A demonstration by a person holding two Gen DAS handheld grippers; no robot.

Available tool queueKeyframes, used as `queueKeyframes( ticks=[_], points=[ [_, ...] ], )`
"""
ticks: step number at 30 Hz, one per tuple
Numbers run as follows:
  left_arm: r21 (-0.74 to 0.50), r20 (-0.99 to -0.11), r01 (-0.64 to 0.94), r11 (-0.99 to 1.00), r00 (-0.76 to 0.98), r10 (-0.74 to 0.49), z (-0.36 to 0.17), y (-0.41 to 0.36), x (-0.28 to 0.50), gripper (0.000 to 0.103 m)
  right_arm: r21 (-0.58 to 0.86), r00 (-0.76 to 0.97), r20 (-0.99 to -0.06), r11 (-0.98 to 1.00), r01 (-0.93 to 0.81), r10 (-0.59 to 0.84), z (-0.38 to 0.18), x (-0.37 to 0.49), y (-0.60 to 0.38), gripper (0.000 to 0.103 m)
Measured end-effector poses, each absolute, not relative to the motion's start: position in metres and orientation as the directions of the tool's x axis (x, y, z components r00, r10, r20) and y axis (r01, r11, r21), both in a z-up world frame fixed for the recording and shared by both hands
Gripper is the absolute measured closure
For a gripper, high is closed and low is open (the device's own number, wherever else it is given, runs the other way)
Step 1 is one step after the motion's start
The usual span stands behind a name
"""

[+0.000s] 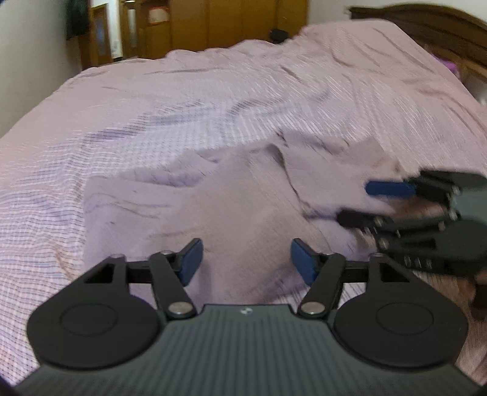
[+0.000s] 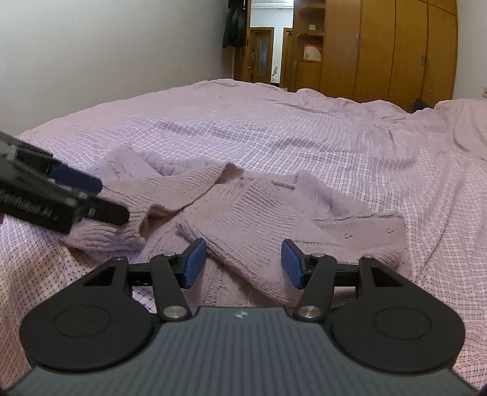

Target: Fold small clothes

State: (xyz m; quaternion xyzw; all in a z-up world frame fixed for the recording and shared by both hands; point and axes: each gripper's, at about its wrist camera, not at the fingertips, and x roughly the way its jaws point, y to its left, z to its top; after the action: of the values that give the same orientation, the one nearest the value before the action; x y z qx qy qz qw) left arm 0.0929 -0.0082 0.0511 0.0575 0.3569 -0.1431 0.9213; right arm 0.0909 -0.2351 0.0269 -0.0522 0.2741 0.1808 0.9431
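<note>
A small lilac knitted garment (image 1: pixel 231 213) lies rumpled and partly folded on the bed; it also shows in the right wrist view (image 2: pixel 243 210). My left gripper (image 1: pixel 246 262) is open and empty just above its near part; it also shows at the left of the right wrist view (image 2: pixel 105 198), over a sleeve. My right gripper (image 2: pixel 243 263) is open and empty above the garment's near edge; it shows blurred at the right of the left wrist view (image 1: pixel 359 202).
The bed is covered by a pink checked sheet (image 2: pixel 304 134) with creases. A dark wooden headboard (image 1: pixel 426 27) is at the far right. Wooden wardrobes (image 2: pixel 380 48) and a doorway (image 2: pixel 264 54) stand beyond the bed. A white wall (image 2: pixel 106 54) runs along the left.
</note>
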Motion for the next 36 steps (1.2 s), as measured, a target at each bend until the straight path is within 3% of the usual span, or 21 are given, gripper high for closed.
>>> queueKeyframes(
  ticks=[7, 12, 13, 15, 16, 17, 19, 24, 36],
  points=[
    [0.156, -0.665, 0.347, 0.925, 0.729, -0.161, 0.025, -0.028, 0.08, 0.033, -0.021, 0.78, -0.546, 0.926, -0.378, 0.306, 0.021, 0.089, -0.23, 0.041],
    [0.168, -0.635, 0.338, 0.926, 0.756, -0.16, 0.023, -0.026, 0.08, 0.034, 0.003, 0.786, -0.54, 0.935, -0.355, 0.3, 0.019, 0.091, -0.23, 0.041],
    [0.171, -0.63, 0.339, 0.925, 0.76, -0.162, 0.023, -0.026, 0.08, 0.04, 0.006, 0.787, -0.54, 0.936, -0.352, 0.299, 0.018, 0.092, -0.23, 0.041],
    [0.179, -0.623, 0.341, 0.923, 0.765, -0.162, 0.023, -0.024, 0.081, 0.063, -0.001, 0.79, -0.54, 0.938, -0.346, 0.291, 0.016, 0.093, -0.23, 0.041],
    [0.176, -0.622, 0.348, 0.921, 0.764, -0.17, 0.024, -0.024, 0.079, 0.083, -0.003, 0.791, -0.54, 0.939, -0.344, 0.288, 0.015, 0.094, -0.23, 0.041],
    [0.169, -0.621, 0.35, 0.921, 0.763, -0.176, 0.027, -0.023, 0.078, 0.086, -0.006, 0.793, -0.539, 0.94, -0.34, 0.284, 0.015, 0.094, -0.229, 0.042],
    [0.13, -0.621, 0.349, 0.928, 0.758, -0.198, 0.033, -0.016, 0.08, 0.089, -0.016, 0.8, -0.537, 0.946, -0.325, 0.266, 0.013, 0.096, -0.229, 0.049],
    [0.148, -0.574, 0.281, 0.948, 0.805, -0.149, 0.051, 0.004, 0.087, 0.09, -0.005, 0.814, -0.528, 0.957, -0.29, 0.243, 0.015, 0.101, -0.233, 0.093],
    [0.161, -0.484, 0.059, 0.985, 0.875, 0.027, 0.086, 0.075, 0.149, 0.091, -0.058, 0.904, -0.415, 0.989, -0.134, 0.098, 0.057, 0.129, -0.266, 0.096]
  ],
)
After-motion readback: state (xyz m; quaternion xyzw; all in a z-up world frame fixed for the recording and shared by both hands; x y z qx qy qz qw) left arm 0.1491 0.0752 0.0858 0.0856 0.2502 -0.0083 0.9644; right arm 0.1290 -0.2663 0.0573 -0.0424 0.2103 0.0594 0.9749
